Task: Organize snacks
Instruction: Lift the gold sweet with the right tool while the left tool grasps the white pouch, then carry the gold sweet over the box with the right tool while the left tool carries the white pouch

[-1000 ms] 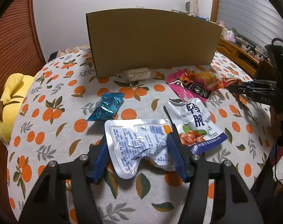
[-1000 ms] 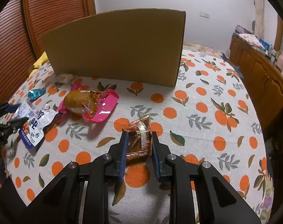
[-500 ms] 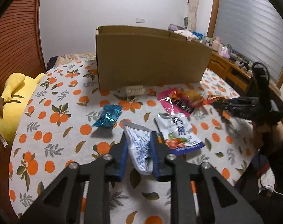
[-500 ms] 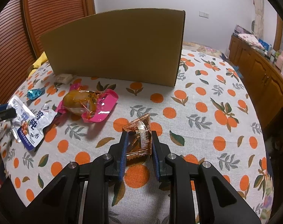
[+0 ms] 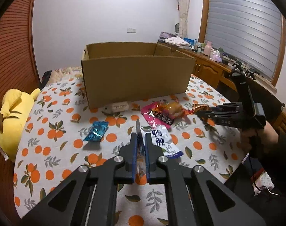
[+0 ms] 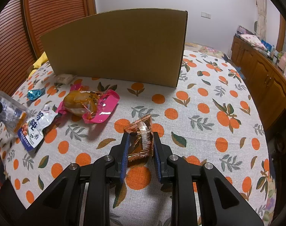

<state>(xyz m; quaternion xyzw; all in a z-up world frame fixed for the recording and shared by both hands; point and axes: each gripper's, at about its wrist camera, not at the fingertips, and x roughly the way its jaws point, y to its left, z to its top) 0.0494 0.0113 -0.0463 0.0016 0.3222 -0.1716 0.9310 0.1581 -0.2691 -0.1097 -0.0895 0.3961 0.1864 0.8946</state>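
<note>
Left gripper (image 5: 140,140) clamped nearly flat on a silver packet (image 5: 138,130), held edge-on and lifted off the tablecloth (image 5: 54,150); seen from the right wrist view as a silver pouch (image 6: 8,111) hanging in the air at far left. Right gripper (image 6: 139,141) closed on a crinkled orange wrapper (image 6: 141,137), squeezed between the blue pads, apparently just clear of the cloth, though hard to be sure from this angle.

Cardboard box (image 5: 135,75) straight ahead of the left gripper, open top now visible, long side running left to right across the view. Packet's long axis pointing roughly toward the box, so a forward and upward carry over the near wall looks like the coming move. Left gripper seemingly better placed for the drop, being higher; right gripper low, facing the box wall (image 6: 114,47) with its rim above the camera's line.

Left on the cloth: a white and blue pouch (image 5: 162,141) just right of the left gripper, a pink packet (image 5: 161,113) beyond it, a small blue wrapper (image 5: 96,131) to the left, a pale packet (image 5: 120,107) against the box foot.

Compared with a second ago: left gripper then wide open astride the flat silver packet, now shut on it and raised, box interior come into sight. Right gripper unchanged, same grip, same spot.
</note>
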